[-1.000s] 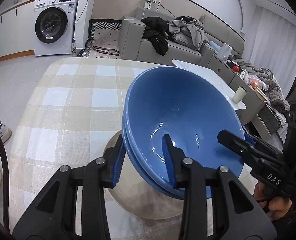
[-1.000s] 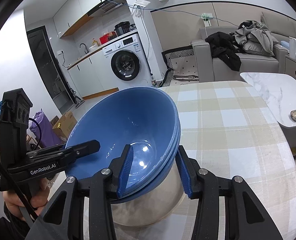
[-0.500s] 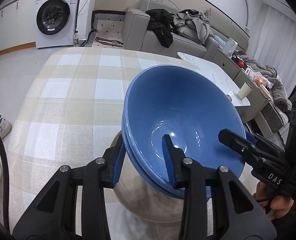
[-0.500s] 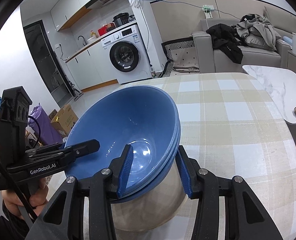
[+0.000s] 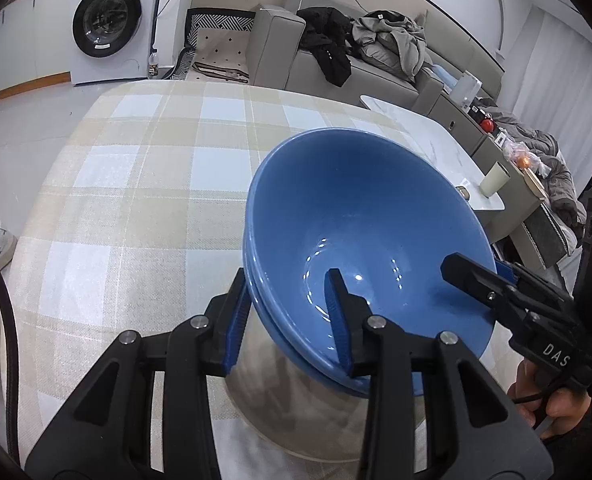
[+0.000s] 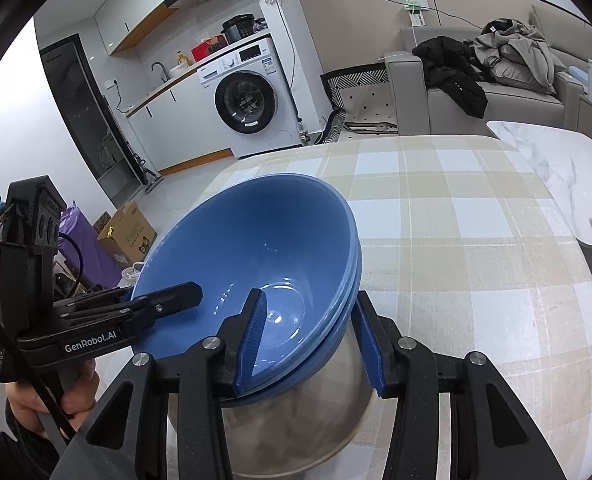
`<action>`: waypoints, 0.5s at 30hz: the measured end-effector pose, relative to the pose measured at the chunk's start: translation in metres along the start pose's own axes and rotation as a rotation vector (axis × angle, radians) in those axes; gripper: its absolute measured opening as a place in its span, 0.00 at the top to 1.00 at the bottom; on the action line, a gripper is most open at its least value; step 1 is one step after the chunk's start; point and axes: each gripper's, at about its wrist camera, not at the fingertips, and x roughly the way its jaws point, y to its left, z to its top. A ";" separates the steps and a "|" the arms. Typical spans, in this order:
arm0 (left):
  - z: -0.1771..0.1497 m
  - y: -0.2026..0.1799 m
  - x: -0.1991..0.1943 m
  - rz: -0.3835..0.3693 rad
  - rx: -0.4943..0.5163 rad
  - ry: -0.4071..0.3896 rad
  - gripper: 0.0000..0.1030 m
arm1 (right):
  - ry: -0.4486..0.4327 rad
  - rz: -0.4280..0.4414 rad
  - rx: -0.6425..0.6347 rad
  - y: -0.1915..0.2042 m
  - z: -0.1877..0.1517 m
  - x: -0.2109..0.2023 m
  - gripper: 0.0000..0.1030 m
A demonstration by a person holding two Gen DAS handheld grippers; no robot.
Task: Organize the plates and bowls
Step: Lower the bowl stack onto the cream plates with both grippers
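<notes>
Two nested blue bowls [image 5: 360,232] [image 6: 256,248] sit in or just above a steel bowl [image 5: 296,408] [image 6: 296,420] on the checked tablecloth. My left gripper [image 5: 288,320] straddles the blue bowls' near left rim, one pad inside and one outside, shut on it. My right gripper [image 6: 312,340] clamps the opposite rim the same way. Each gripper shows in the other's view: the right one [image 5: 496,284], the left one [image 6: 136,308]. Whether the blue stack rests on the steel bowl I cannot tell.
The checked table [image 5: 144,184] [image 6: 456,240] stretches away beyond the bowls. A marble side table [image 5: 448,148] with a cup [image 5: 494,178] stands to the right. A sofa [image 5: 336,64], washing machine [image 5: 108,24] and cardboard box [image 6: 128,232] lie beyond.
Both grippers have kept their hold on the blue bowls and lowered with them toward the steel bowl and table; the camera view has tipped downward.
</notes>
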 end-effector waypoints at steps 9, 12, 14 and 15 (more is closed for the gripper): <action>0.008 0.006 0.009 0.011 0.008 -0.003 0.66 | -0.001 0.008 -0.023 -0.003 0.004 0.003 0.55; 0.009 0.007 0.010 0.014 0.011 -0.004 0.61 | -0.013 0.012 -0.033 -0.002 0.004 0.001 0.55; 0.008 0.007 0.008 0.028 0.021 -0.011 0.54 | -0.014 0.011 -0.032 -0.003 0.004 0.000 0.55; 0.008 0.007 0.007 0.037 0.028 -0.020 0.50 | -0.015 0.010 -0.032 -0.003 0.004 0.000 0.55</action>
